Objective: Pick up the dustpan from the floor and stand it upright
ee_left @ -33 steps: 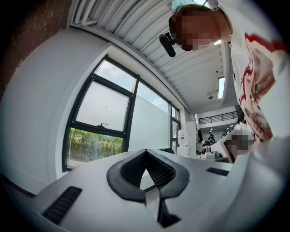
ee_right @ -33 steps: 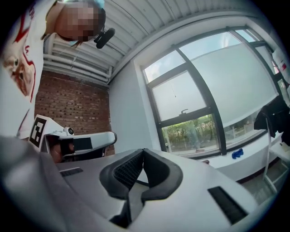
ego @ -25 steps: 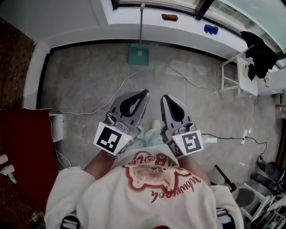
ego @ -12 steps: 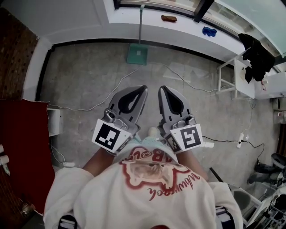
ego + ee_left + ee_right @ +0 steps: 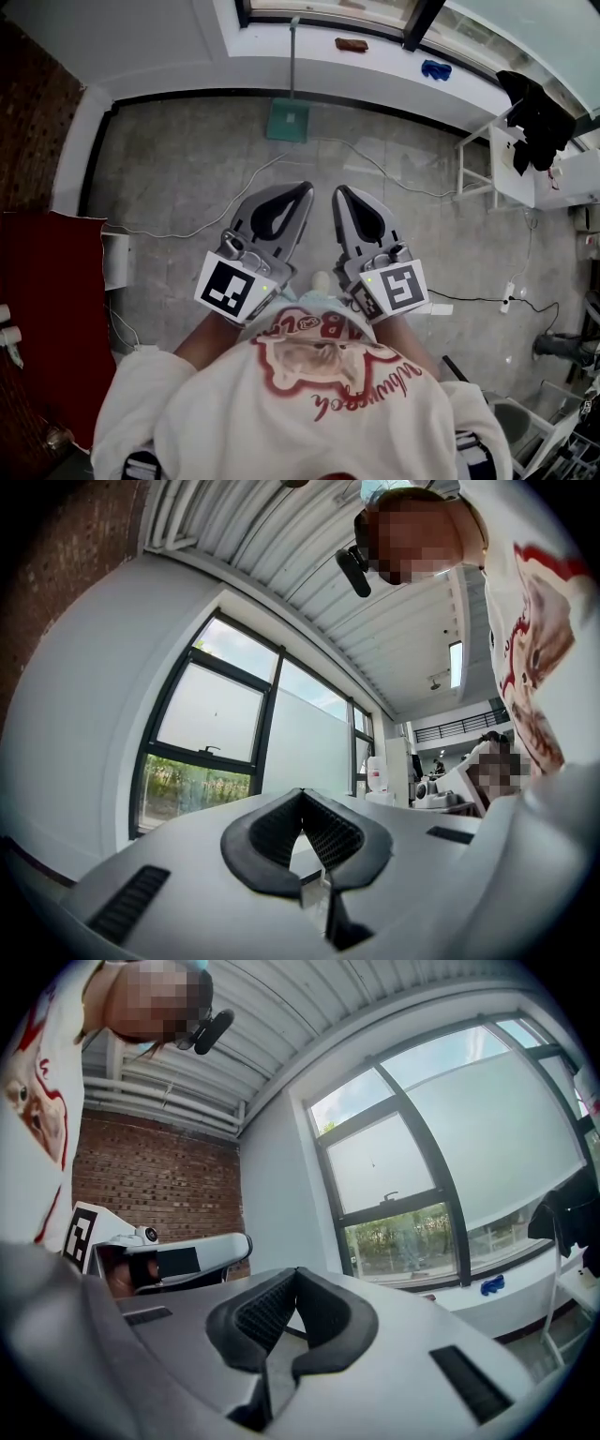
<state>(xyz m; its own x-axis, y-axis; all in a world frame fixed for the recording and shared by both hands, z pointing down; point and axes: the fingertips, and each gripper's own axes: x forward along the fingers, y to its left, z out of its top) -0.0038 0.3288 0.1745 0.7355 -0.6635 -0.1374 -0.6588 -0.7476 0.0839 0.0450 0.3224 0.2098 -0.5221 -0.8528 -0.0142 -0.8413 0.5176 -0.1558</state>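
Neither gripper view caught the dustpan (image 5: 287,120), as their own jaws filled the lower frame. It stood upright against the white wall under the window (image 5: 412,1194), well ahead of the left gripper (image 5: 303,192) and right gripper (image 5: 341,192), both clenched on nothing, side by side. A thin cable (image 5: 234,199) trailed over the grey stone floor (image 5: 178,159).

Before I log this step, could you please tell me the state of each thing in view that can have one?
dustpan: standing upright by the window wall, pan on the floor, apart from both grippers.
left gripper: jaws shut, nothing between them.
right gripper: jaws shut, nothing between them.
white cable: lying loose across the floor.
dark garment: draped over the white rack.
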